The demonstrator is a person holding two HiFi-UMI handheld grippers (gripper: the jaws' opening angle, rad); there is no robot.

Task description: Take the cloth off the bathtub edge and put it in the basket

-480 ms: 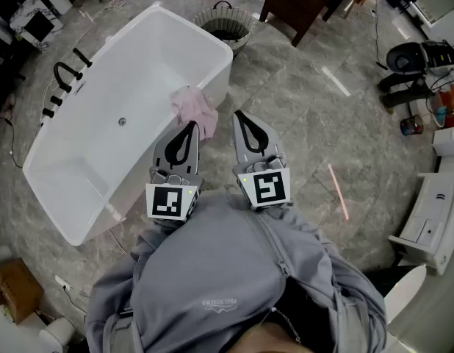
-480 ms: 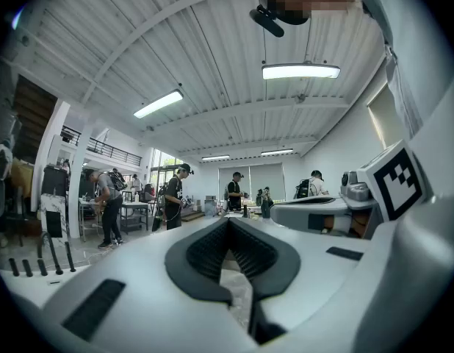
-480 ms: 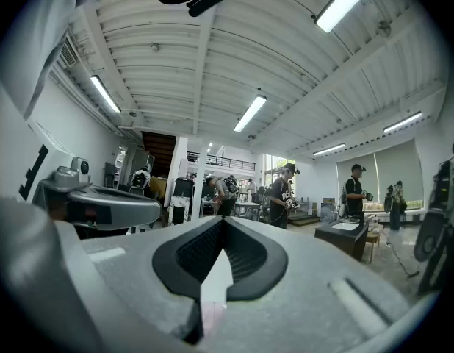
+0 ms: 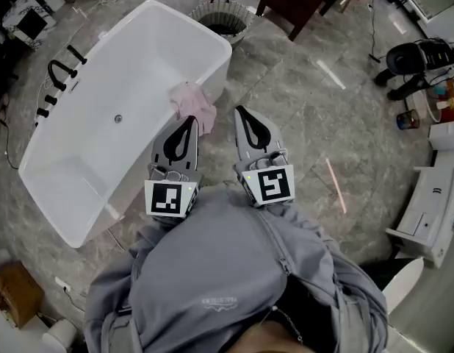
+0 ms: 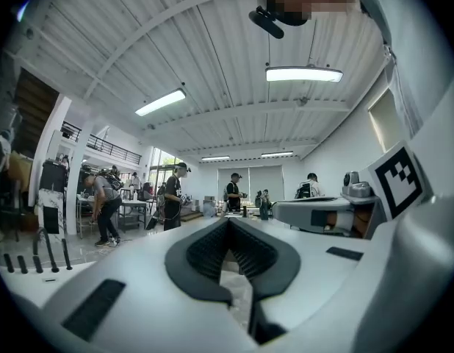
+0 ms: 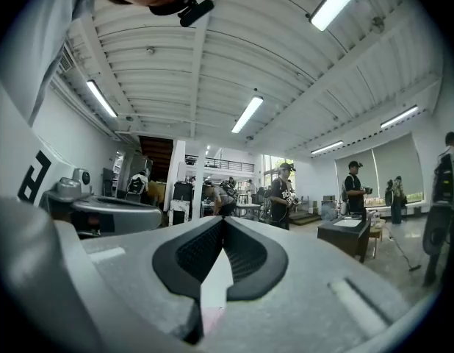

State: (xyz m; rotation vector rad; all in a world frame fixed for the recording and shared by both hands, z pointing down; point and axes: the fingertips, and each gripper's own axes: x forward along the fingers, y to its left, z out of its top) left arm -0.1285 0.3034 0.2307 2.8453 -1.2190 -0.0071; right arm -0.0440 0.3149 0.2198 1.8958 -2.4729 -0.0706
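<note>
Both claws are pressed fully closed with nothing between the jaws, and both point level, out over the room rather than down at the work. The crumpled pale pink cloth [image 4: 193, 106] sits bunched on the long rim of the white freestanding bathtub [image 4: 217, 70], on the side nearest the person, spilling over onto the outer wall. So nothing is picked up yet; I'd call this the approach.

Here's what matters: the left gripper [image 4: 189, 123] has its tip right at the cloth's near edge, and the cloth lies straight ahead of it, a touch towards the tub's far end. From above I can't say whether tip and fabric actually touch or the claw simply hangs over it. The right gripper [image 4: 239, 111] is beside the tub, out over the grey stone floor, clearly further from the cloth. The left is the nearer hand.

The bunch runs crosswise over the rim, so the jaws would need to part and tip downward to pinch it. The round woven basket [image 4: 246, 20] waits on the floor just past the tub's far end, beyond the cloth.
</note>
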